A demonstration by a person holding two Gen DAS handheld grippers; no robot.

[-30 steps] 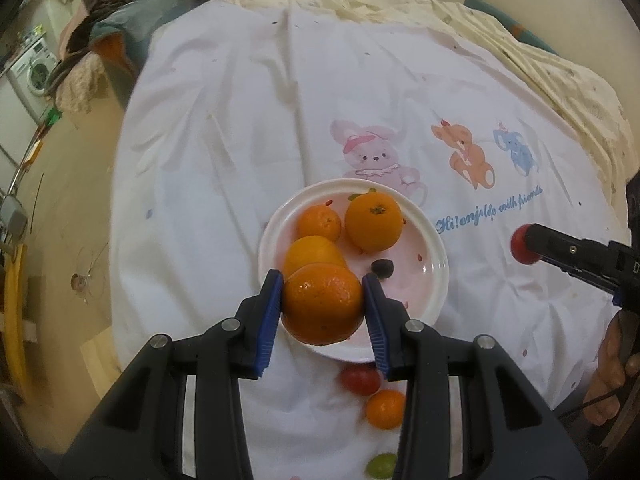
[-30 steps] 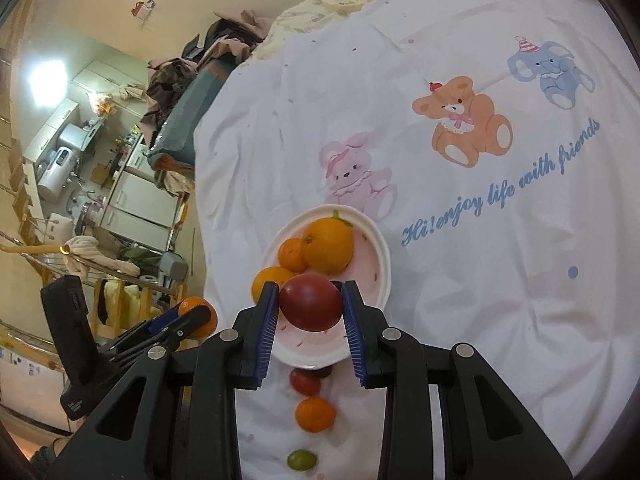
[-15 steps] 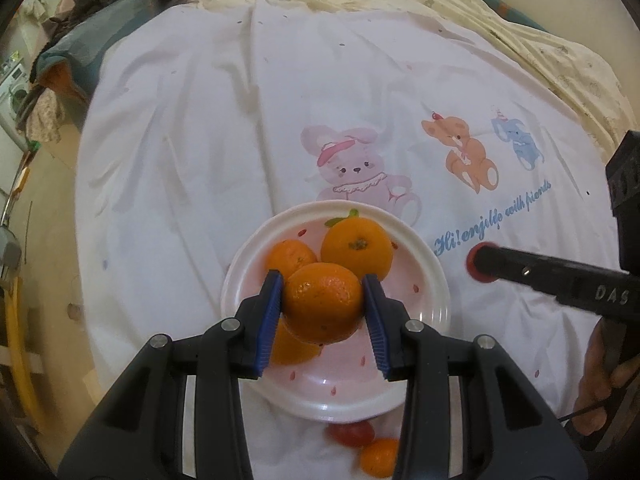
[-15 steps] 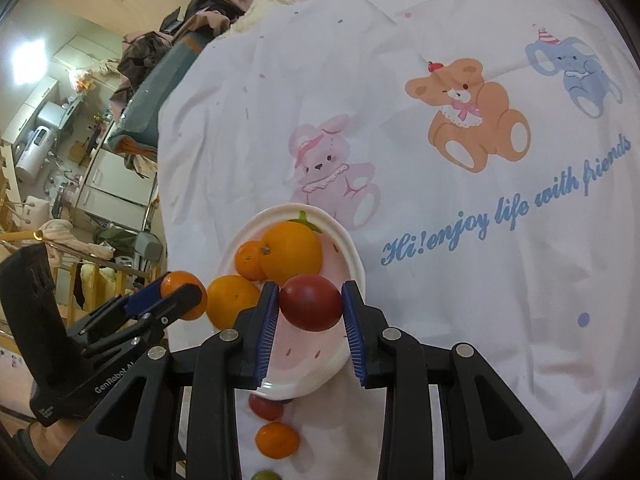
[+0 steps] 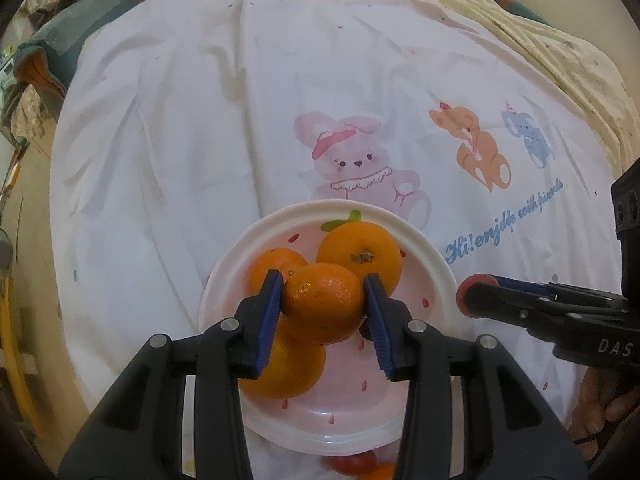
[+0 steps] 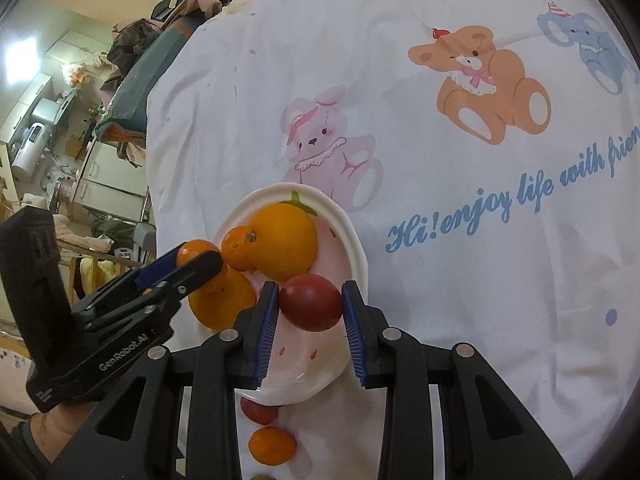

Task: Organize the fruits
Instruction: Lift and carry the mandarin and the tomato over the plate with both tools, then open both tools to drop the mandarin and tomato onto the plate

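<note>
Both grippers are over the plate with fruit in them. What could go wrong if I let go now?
The orange mandarin in the left gripper sits above three oranges already crowding the pink-and-white plate; dropped, it may roll off. The dark red tomato in the right gripper hangs near the plate's rim and could bounce onto the sheet.

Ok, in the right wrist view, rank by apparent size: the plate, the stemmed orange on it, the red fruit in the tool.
1. plate
2. stemmed orange
3. red fruit, though it sits nearer the camera, so its true size may be smaller still.
</note>
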